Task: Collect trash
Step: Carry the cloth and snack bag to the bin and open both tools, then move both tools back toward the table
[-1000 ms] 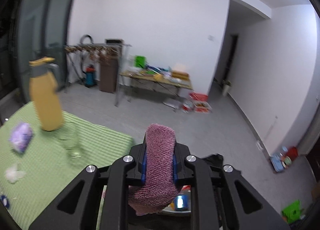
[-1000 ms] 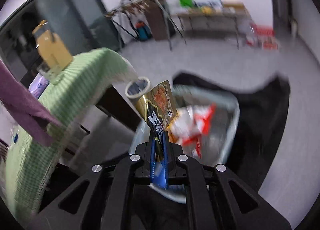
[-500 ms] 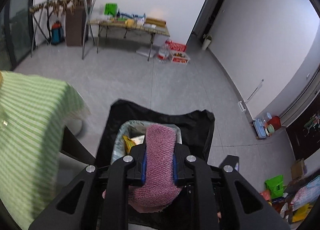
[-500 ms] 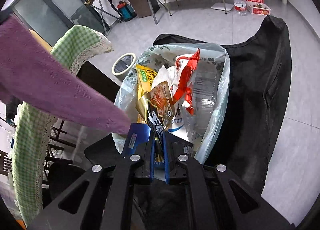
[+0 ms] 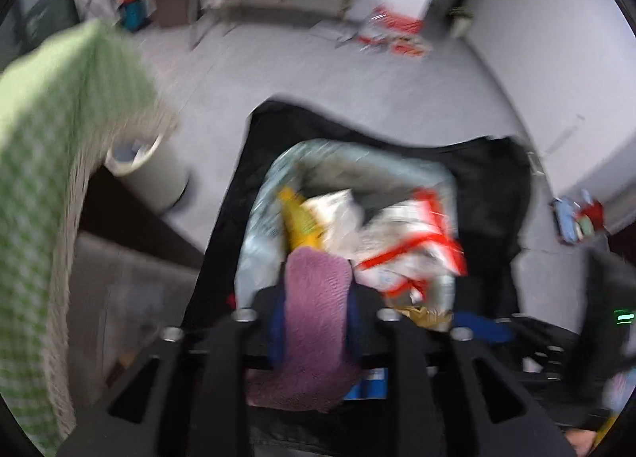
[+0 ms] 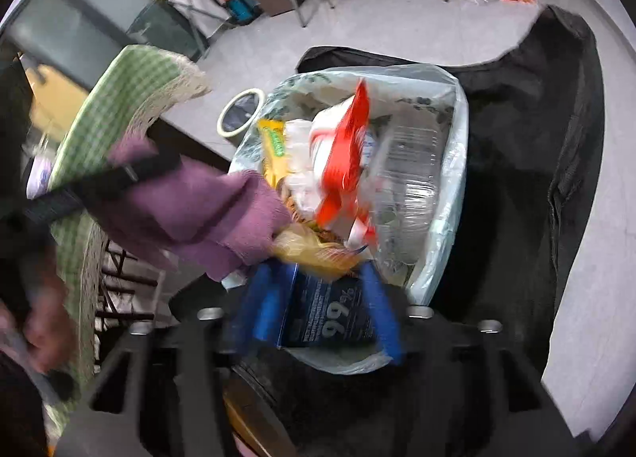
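- The left gripper [image 5: 316, 300] points down over the trash bag [image 5: 254, 226], a pale plastic liner on a black cloth [image 5: 497, 186] spread on the floor.
- Its jaws have just been opening, and the purple cloth [image 5: 316, 310] is between the blue pads [image 5: 277, 322]; the view is blurred, so whether the pads press on it cannot be told — it looks loosely draped.
- In the right wrist view the same purple cloth [image 6: 190, 214] hangs at the bag's [image 6: 453, 163] near-left edge, under a black finger of the left gripper.
- The right gripper [image 6: 318, 298] also hangs over the bag; its jaws have just been opening and now stand apart.
- The gold snack wrapper [image 6: 314, 250] is blurred just past the blue fingertips [image 6: 262, 306], and no pad seems to touch it.
- Between the right fingers shows a dark blue packet [image 6: 330, 318] printed "99%", lying in the bag.
- Inside the bag: a red-and-white wrapper [image 6: 342, 163], a yellow packet [image 6: 274, 151] and a clear plastic container [image 6: 413, 179].
- The green checked tablecloth [image 6: 115, 99] of the counter hangs at the left; a roll of tape [image 6: 240, 113] lies on the floor between it and the bag.
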